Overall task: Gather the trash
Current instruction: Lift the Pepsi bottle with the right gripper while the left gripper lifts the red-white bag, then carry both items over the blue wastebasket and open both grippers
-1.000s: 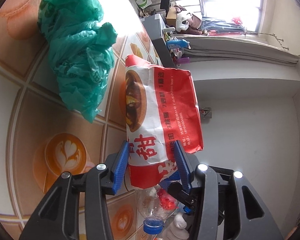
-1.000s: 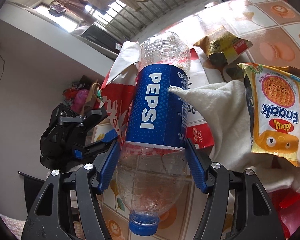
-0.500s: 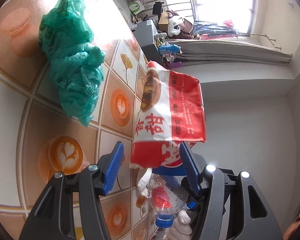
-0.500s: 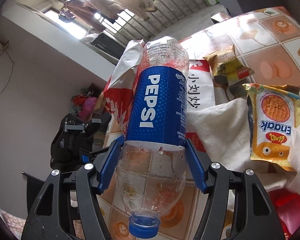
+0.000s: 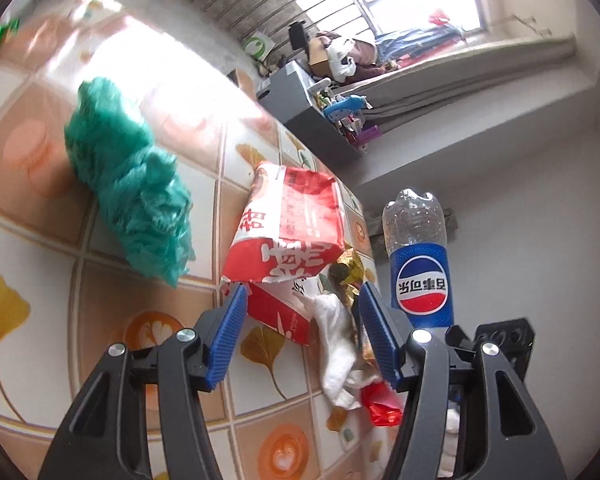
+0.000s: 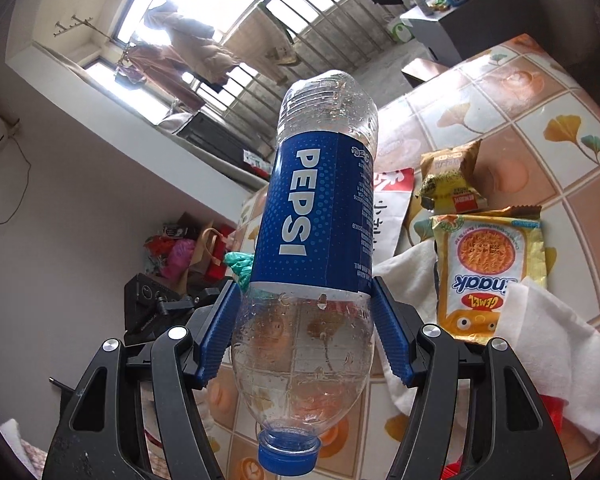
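Note:
My left gripper (image 5: pixel 302 296) stands open above the table, its blue pads apart and pressing on nothing. Just beyond its fingertips a red and white paper bag (image 5: pixel 292 216) lies on the patterned tablecloth (image 5: pixel 40 312). My right gripper (image 6: pixel 306 292) is shut on an empty Pepsi bottle (image 6: pixel 320 220), held cap towards the camera and clear of the table. The same bottle (image 5: pixel 420 276) shows at the right of the left wrist view. A crumpled green plastic bag (image 5: pixel 132 192) lies left of the red bag.
White tissue (image 5: pixel 336 344), a gold wrapper (image 5: pixel 348 268) and a red wrapper (image 5: pixel 382 404) lie by the red bag. In the right wrist view an Enaak snack packet (image 6: pixel 488 264), a yellow-brown packet (image 6: pixel 452 176) and a white cloth (image 6: pixel 560 364) cover the table. A grey cabinet (image 5: pixel 300 100) stands beyond.
The left gripper's jaws have spread and let go of the red bag, which now lies on the table. That gripper has risen and rolled. The right gripper keeps the bottle and has shifted sideways.

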{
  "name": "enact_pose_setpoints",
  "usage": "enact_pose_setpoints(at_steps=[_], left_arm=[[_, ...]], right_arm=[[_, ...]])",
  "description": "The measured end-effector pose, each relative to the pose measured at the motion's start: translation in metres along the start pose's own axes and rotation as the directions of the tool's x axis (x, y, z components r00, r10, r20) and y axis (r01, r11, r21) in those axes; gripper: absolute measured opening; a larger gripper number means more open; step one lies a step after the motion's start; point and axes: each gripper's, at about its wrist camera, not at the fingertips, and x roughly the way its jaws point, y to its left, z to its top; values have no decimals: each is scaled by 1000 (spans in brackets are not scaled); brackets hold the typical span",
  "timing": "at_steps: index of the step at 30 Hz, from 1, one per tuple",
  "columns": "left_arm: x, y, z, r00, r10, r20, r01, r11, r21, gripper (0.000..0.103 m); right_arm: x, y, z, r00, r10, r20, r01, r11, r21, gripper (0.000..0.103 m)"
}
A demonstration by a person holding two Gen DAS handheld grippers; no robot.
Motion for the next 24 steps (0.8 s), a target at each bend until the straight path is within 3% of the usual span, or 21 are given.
enact_pose_setpoints(at_steps=[2, 6, 8, 12, 14, 15, 21, 24], left_arm=[[-6, -30, -7, 992, 95, 79, -110, 972, 209, 56], [7, -70, -25, 968, 199, 153, -249, 843, 476, 56], [21, -81, -37, 947, 259, 191, -321, 743, 587, 56], [56, -92, -56, 887, 359, 292, -447, 499, 743, 57], [72, -92, -62, 856, 392, 337, -490, 405, 772, 57], [78, -91, -61, 843, 405, 355, -506, 371, 779, 57], [109, -79, -54, 773, 484, 410, -573, 255, 779, 53], [117, -73, -51, 738, 511, 441, -606, 213, 767, 31]], right_arm=[[1, 1, 0, 1000, 0, 9, 0, 1000, 5, 61], [1, -2, -3, 1000, 2, 11, -3, 1000, 15, 61], [-2, -5, -6, 1000, 7, 9, -7, 1000, 21, 62], [-4, -4, -4, 1000, 9, 8, -9, 1000, 27, 62], [-7, -5, -3, 1000, 9, 11, -9, 1000, 29, 62], [-8, -6, -3, 1000, 8, 12, -9, 1000, 30, 62], [-10, -7, -2, 1000, 3, 15, -3, 999, 36, 62], [-10, -7, -2, 1000, -4, 18, 3, 999, 41, 62]])
